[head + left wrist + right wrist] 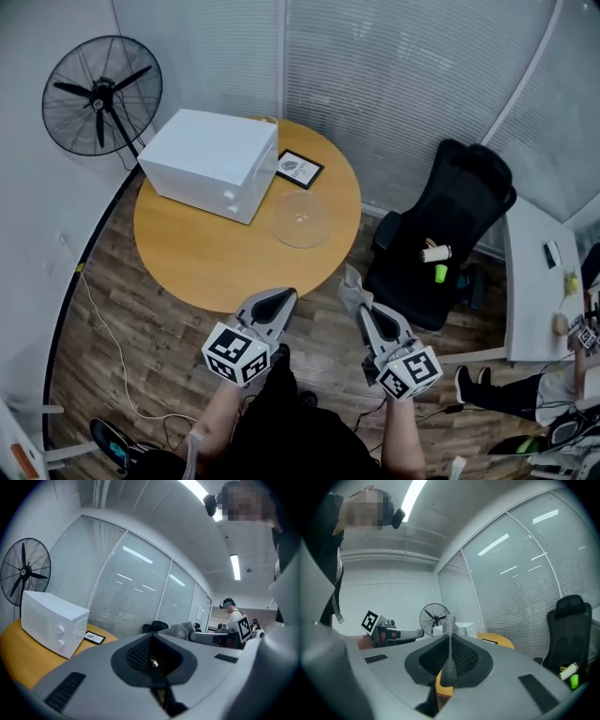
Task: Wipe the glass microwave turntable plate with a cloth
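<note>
The clear glass turntable plate (301,219) lies flat on the round wooden table (202,253), just right of the white microwave (211,162). My left gripper (281,296) is shut and empty, held in front of the table's near edge. My right gripper (361,309) is shut on a grey cloth (352,288), whose end sticks up past the tips. In the right gripper view the cloth (449,652) runs as a thin strip between the closed jaws. Both grippers are well short of the plate. In the left gripper view I see the microwave (52,621) and the cloth (180,630).
A small framed card (299,169) lies behind the plate. A black office chair (448,230) holding small objects stands right of the table. A floor fan (103,96) stands at the back left, with glass walls and blinds behind. A white desk (534,281) is at far right. Another person (231,612) stands in the background.
</note>
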A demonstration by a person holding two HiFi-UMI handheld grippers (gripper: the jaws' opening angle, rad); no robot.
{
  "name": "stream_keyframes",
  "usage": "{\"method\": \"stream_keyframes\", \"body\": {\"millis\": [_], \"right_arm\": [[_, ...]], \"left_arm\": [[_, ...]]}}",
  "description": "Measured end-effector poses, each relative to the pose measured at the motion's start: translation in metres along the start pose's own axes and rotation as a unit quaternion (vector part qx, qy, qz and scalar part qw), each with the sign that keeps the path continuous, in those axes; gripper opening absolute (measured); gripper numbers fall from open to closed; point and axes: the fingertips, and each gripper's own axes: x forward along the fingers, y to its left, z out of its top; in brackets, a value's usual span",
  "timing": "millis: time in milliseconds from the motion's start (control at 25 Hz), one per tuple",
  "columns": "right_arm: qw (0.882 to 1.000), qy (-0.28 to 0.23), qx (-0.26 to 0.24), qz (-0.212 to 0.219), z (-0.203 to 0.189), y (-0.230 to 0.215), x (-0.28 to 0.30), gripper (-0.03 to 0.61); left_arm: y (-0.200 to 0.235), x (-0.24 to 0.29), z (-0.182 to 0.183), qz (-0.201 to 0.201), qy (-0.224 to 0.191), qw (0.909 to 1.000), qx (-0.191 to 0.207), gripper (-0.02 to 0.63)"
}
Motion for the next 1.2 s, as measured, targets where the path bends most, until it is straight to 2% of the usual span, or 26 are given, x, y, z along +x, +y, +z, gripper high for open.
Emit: {"method": "stream_keyframes", "body": {"millis": [400, 680, 920, 1200], "right_arm": [[0.999, 0.01, 0.004, -0.035, 0.01, -0.049, 0.078, 0.021], [0.999, 0.017, 0.019, -0.037, 0.005, -0.074, 0.112, 0.021], [0.999, 0.024, 0.036, -0.013, -0.003, -0.104, 0.139, 0.021], [0.998, 0.031, 0.042, 0.04, 0.003, -0.163, 0.173, 0.021]], "left_arm": [[0.085, 0.056, 0.013, -0.016, 0.016, 0.9997, -0.003, -0.005], [0.114, 0.09, 0.009, -0.02, 0.035, 0.9992, -0.008, -0.005], [0.13, 0.119, 0.004, 0.001, 0.051, 0.9987, -0.008, -0.005], [0.147, 0.172, 0.006, 0.055, 0.059, 0.9966, -0.013, -0.005]]}}
